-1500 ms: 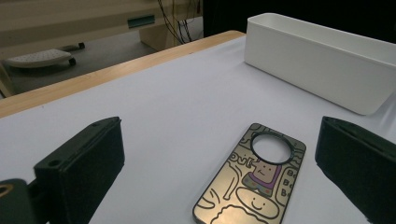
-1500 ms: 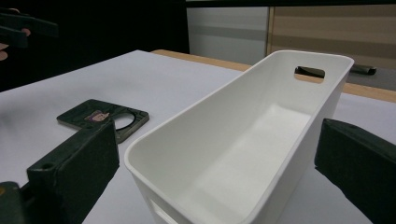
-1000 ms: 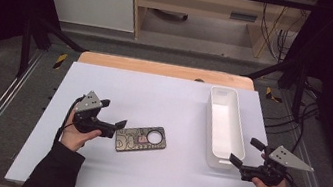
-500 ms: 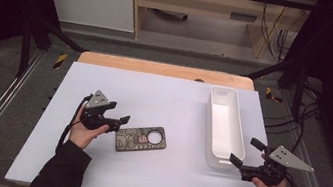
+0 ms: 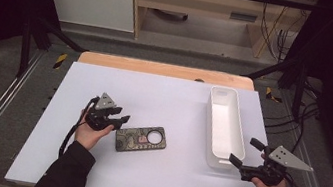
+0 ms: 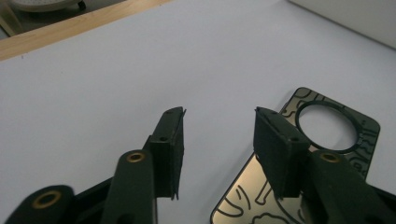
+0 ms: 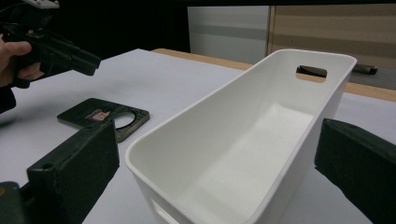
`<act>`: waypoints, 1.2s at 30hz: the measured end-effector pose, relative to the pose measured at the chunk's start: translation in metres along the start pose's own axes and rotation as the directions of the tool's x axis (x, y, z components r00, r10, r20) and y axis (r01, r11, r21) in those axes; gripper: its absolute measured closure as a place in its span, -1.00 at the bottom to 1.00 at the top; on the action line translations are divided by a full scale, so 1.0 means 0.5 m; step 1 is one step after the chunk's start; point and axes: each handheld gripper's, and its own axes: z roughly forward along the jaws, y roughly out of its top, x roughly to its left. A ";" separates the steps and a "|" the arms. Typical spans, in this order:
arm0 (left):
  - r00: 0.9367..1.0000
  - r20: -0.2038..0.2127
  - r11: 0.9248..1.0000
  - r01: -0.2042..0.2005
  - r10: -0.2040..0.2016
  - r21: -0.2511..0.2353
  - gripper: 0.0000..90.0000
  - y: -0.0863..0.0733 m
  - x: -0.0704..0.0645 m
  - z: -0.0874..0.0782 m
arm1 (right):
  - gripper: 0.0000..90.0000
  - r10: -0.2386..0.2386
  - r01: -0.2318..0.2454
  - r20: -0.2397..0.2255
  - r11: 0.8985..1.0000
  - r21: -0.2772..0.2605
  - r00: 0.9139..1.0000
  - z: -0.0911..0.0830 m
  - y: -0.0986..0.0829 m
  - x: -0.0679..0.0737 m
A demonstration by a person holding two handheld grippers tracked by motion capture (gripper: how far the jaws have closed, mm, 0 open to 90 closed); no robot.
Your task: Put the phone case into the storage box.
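A dark phone case (image 5: 141, 140) with a gold drawn pattern and a round camera hole lies flat on the white table, left of centre. My left gripper (image 5: 124, 121) hovers at the case's left end, open with nothing between its jaws. In the left gripper view the case (image 6: 243, 191) lies under the right-hand jaw of that gripper (image 6: 219, 116). My right gripper (image 5: 242, 150) is open at the near end of a long white bin (image 5: 222, 125). In the right gripper view its jaws (image 7: 210, 140) stand wide on either side of the empty bin's (image 7: 261, 126) near corner.
The table (image 5: 173, 99) has a wooden strip along its far edge. Metal rails run down both sides, and cables lie on the floor at the right. The right gripper view also catches the case (image 7: 93, 114) and the left gripper (image 7: 88, 63) farther off.
The left gripper has moved right and a little away from the person, up to the case's left end. The right gripper, case and bin have stayed put.
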 end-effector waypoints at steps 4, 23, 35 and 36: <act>1.000 0.012 1.000 0.000 0.000 0.028 0.44 -0.003 0.000 0.011 | -0.99 0.001 -0.001 -0.002 1.000 0.001 1.000 0.001 0.000 0.000; 1.000 0.016 0.986 -0.008 0.006 0.166 0.98 -0.023 -0.001 0.053 | -0.99 -0.001 0.001 -0.003 1.000 0.000 1.000 0.000 0.000 0.001; 0.999 0.037 0.976 -0.014 0.006 0.216 0.98 -0.031 -0.001 0.070 | -0.99 -0.001 0.001 -0.003 1.000 0.000 1.000 0.001 0.000 0.002; 0.999 0.037 0.976 -0.012 0.005 0.217 0.98 -0.031 -0.001 0.071 | -0.99 -0.002 0.002 -0.003 1.000 0.000 1.000 0.000 0.000 0.001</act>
